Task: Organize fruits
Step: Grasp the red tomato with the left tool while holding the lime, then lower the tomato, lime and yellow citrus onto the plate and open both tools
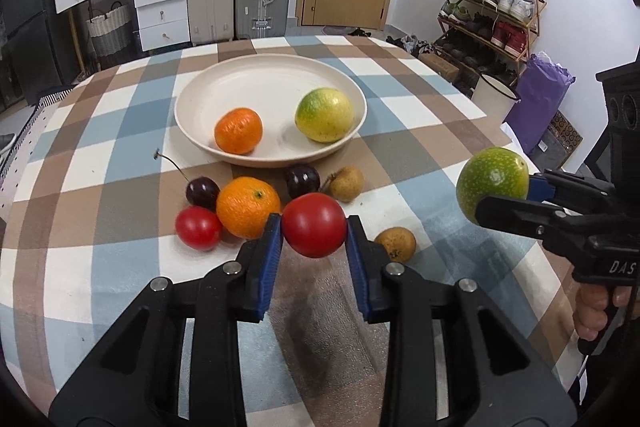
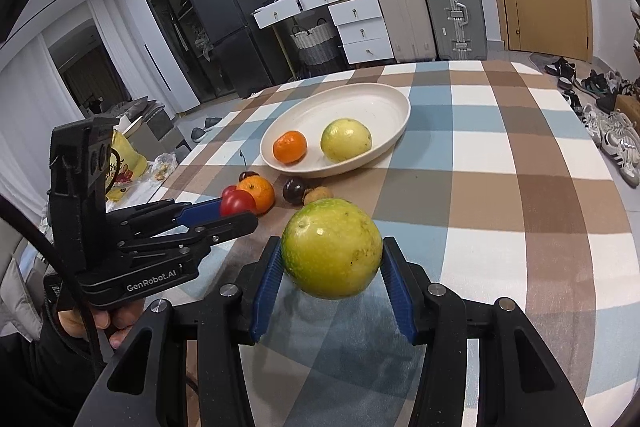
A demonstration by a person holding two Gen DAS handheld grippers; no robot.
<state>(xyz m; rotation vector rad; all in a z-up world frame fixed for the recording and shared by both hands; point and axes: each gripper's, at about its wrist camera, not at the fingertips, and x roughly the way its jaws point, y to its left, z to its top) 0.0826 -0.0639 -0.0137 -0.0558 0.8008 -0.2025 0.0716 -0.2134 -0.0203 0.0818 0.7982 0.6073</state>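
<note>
**Both grippers hold fruit above the checked table**

Left wrist view: the left gripper (image 1: 314,227) pinches a red tomato (image 1: 314,225) between its blue pads, lifted just clear of the tablecloth (image 1: 420,147). Just behind it lie an orange (image 1: 248,207), a second tomato (image 1: 198,227), two dark cherries (image 1: 202,191) and two brown longans (image 1: 347,183). Farther off, the cream plate (image 1: 240,83) holds a mandarin (image 1: 238,130) and a yellow-green fruit (image 1: 325,115). At the right, the right gripper (image 1: 496,205) clamps a green fruit (image 1: 493,183).

Right wrist view: the right gripper (image 2: 331,255) grips the green fruit (image 2: 331,247) from both sides, off the table. At the left, the left gripper (image 2: 236,209) carries the tomato (image 2: 237,203). The plate (image 2: 380,103) sits beyond, near the table's far edge
</note>
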